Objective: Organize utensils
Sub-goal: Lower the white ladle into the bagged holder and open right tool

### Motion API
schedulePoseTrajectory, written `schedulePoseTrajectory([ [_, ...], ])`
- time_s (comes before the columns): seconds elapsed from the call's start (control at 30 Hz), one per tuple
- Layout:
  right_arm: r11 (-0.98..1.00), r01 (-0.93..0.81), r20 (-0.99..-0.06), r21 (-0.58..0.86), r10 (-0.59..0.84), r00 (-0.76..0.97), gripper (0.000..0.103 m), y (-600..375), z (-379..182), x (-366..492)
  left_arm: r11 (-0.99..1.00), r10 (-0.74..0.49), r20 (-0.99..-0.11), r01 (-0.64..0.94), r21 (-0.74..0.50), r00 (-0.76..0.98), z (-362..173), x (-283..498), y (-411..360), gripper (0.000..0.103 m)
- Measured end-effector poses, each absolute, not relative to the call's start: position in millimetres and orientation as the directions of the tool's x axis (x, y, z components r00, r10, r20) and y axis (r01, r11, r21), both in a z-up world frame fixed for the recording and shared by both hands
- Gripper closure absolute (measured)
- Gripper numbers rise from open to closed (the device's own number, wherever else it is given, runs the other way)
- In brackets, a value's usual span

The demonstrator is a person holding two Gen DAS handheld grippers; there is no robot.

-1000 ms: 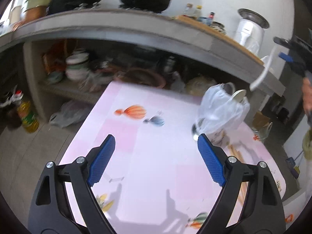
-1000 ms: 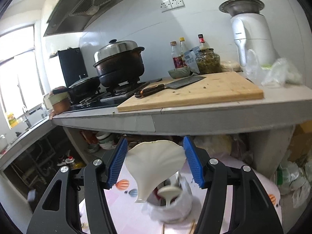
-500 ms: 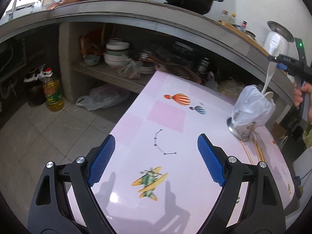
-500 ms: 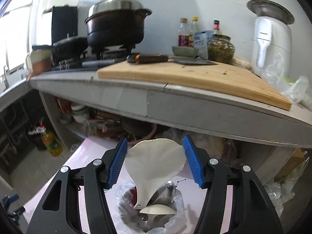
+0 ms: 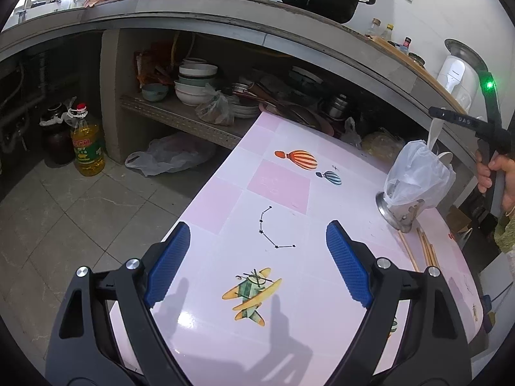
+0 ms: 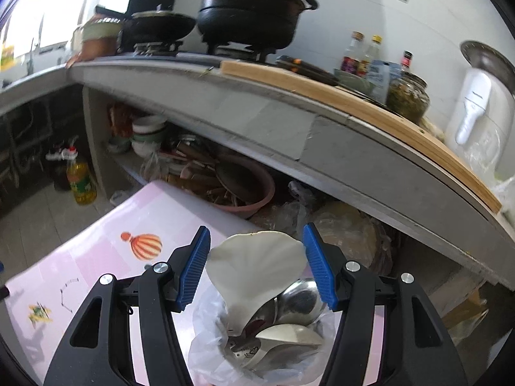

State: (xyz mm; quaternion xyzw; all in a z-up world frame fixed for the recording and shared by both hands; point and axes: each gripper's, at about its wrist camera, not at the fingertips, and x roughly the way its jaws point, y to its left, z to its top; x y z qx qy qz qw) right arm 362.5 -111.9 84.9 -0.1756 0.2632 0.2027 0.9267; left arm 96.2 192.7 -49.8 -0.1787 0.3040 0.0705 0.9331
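Observation:
My right gripper (image 6: 256, 265) is shut on a white spoon (image 6: 254, 268) and holds it over the metal utensil cup (image 6: 254, 353), which is lined with a plastic bag. The spoon's lower end reaches into the cup among other spoons (image 6: 299, 299). In the left wrist view the cup (image 5: 402, 209) stands at the table's right side, with the right gripper (image 5: 445, 119) and white spoon (image 5: 433, 133) above it. My left gripper (image 5: 254, 263) is open and empty above the pink table (image 5: 280, 189). Chopsticks (image 5: 418, 251) lie beside the cup.
A concrete counter (image 5: 225, 22) with pots overhangs the table's far end. A shelf of bowls (image 5: 193, 83) sits under it. An oil bottle (image 5: 87, 143) and a plastic bag (image 5: 167, 157) are on the tiled floor to the left.
My right gripper has lowered the white spoon toward and into the cup. My left gripper has pulled back and away from the cup, staying open.

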Motion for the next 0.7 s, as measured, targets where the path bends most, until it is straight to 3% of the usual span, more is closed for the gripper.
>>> schedulePoseTrajectory([
  [0.4,0.797,-0.511,-0.573,-0.322,0.266,0.775,0.044,-100,67,356,0.926,0.014,-0.591,-0.233,-0.297,0.807,-51,95,191,0.021],
  [0.7,0.801,-0.534,-0.596,-0.271,0.297,0.746,0.044,-106,73,357,0.927,0.007,-0.591,-0.226,-0.298,0.806,-52,95,188,0.021],
])
